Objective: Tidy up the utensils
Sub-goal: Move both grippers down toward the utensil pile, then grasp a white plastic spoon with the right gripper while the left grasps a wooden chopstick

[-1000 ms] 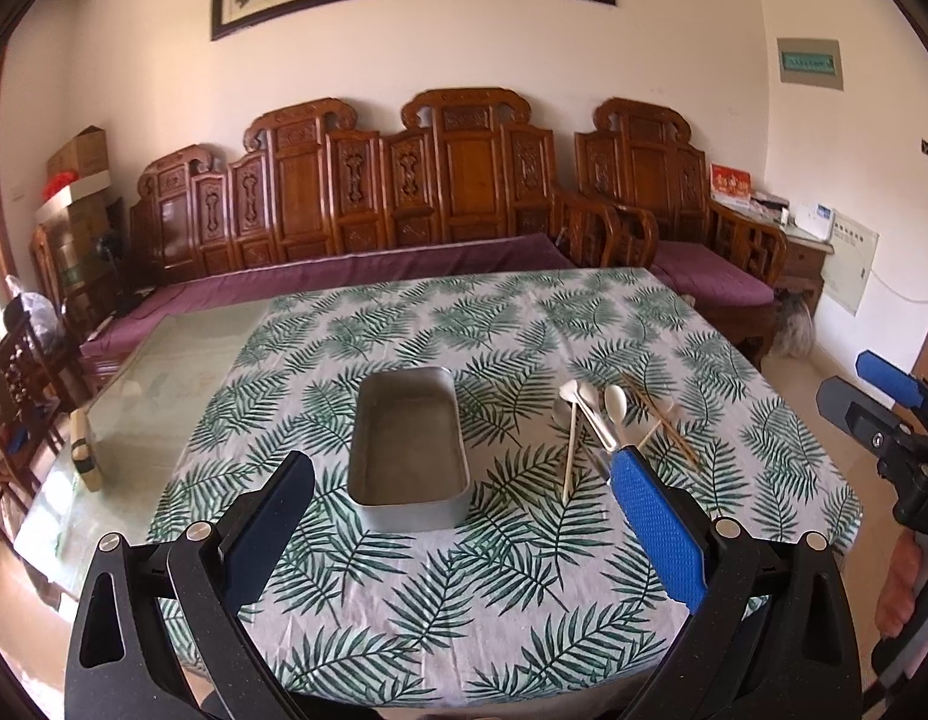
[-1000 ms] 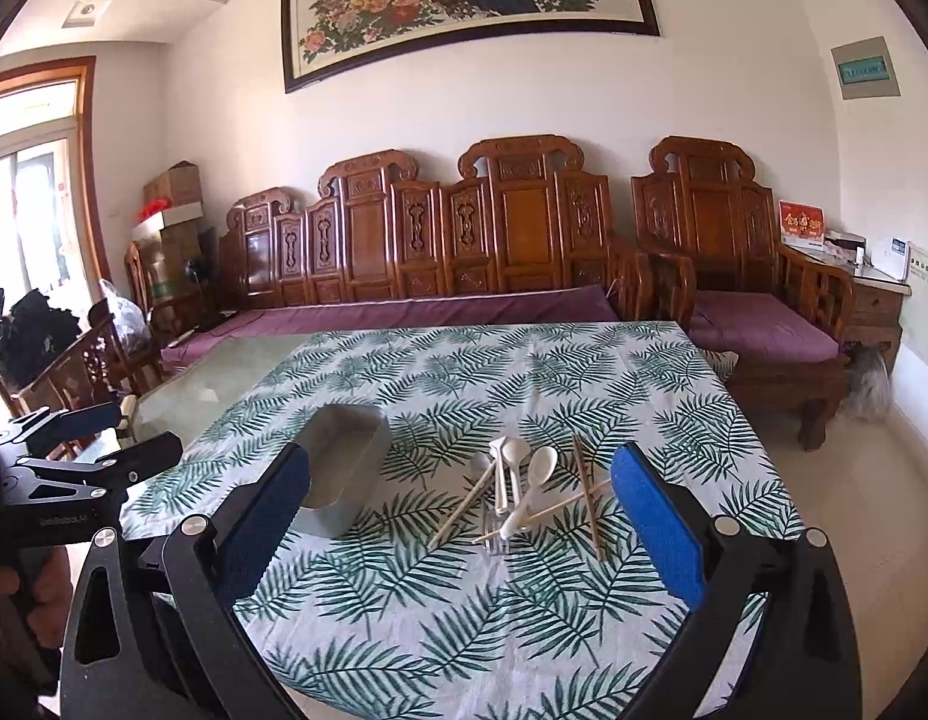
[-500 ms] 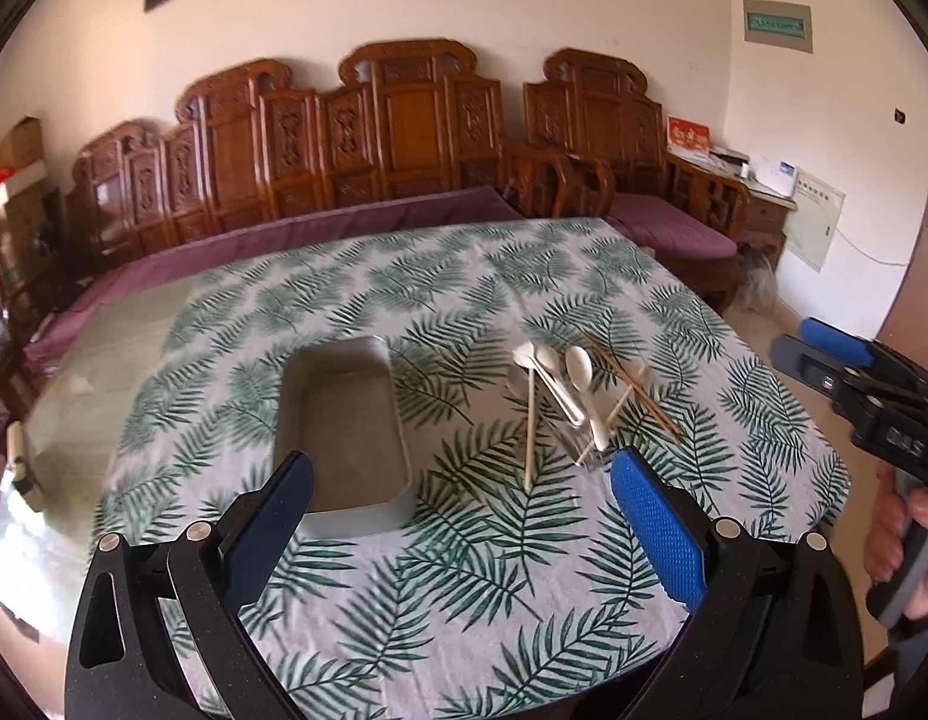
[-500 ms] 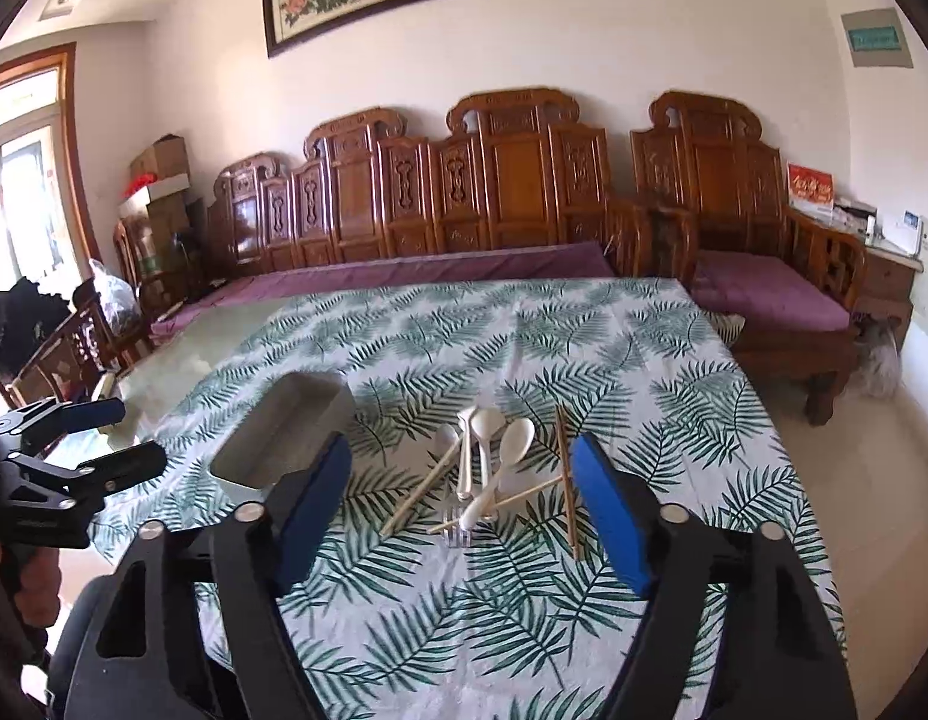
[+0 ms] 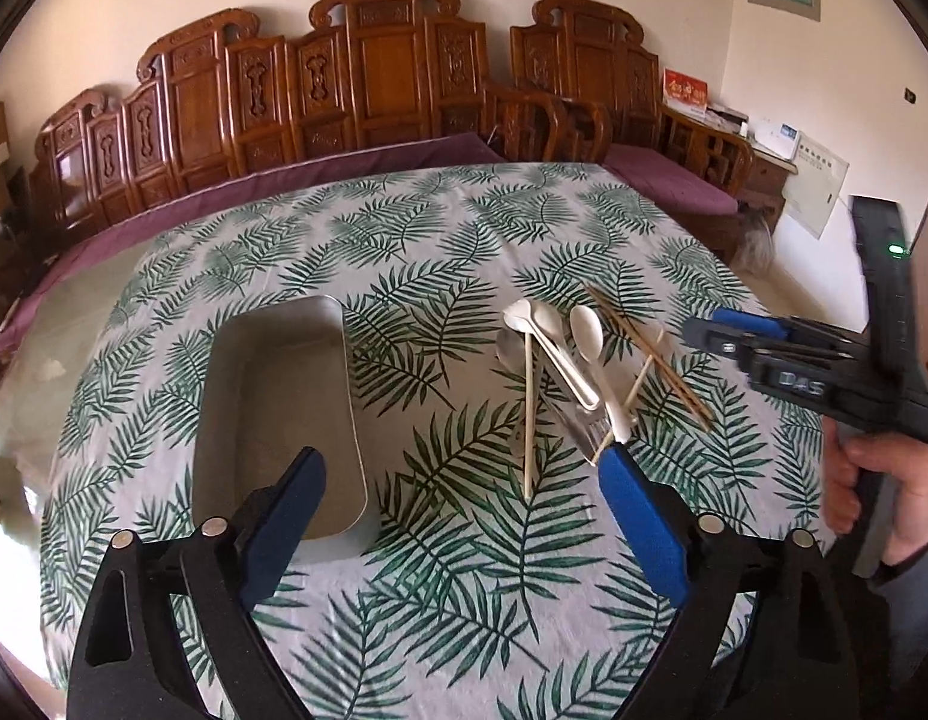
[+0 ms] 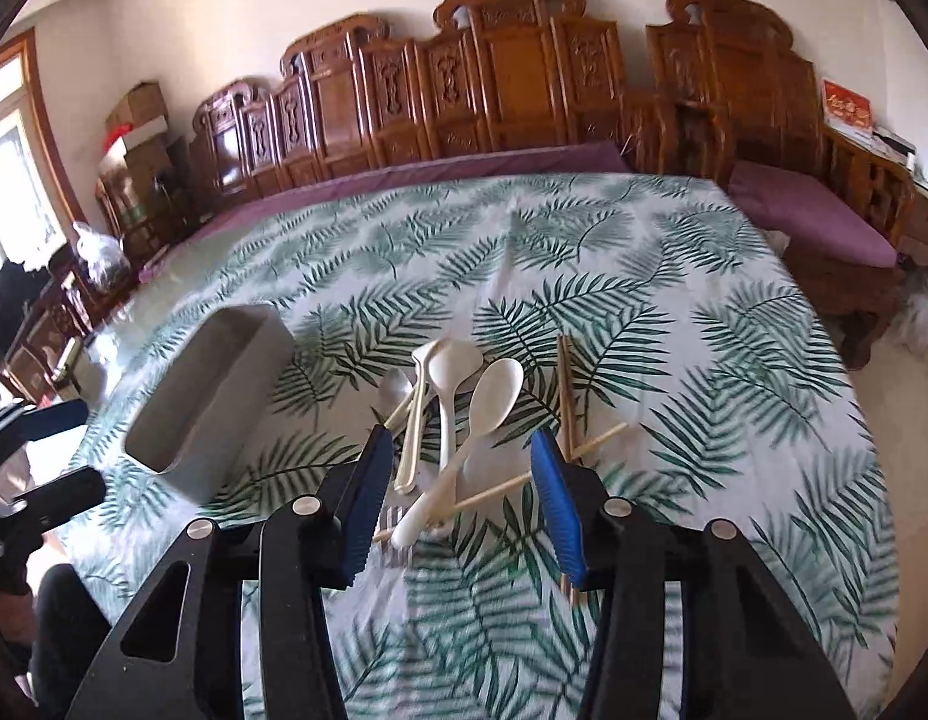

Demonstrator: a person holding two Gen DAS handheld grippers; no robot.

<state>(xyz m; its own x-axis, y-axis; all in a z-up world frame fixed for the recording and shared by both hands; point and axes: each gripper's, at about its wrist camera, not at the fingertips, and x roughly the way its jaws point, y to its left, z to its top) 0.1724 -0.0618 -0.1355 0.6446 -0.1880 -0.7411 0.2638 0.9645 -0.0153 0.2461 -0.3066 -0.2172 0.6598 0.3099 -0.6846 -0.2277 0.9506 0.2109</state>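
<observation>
Nothing is sorted yet: your grey tray sits empty and the utensil pile lies untouched. Your right hand-held gripper has just been closing, half-open around the spoon handles but gripping nothing; your left hand-held gripper gapes wide and empty.

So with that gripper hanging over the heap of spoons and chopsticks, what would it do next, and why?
Probably ease the right gripper down and close on one white spoon. Its jaws have just been closing and straddle the spoon handles without pressing them, and the grey tray beside the pile sits empty, waiting for utensils.
</observation>
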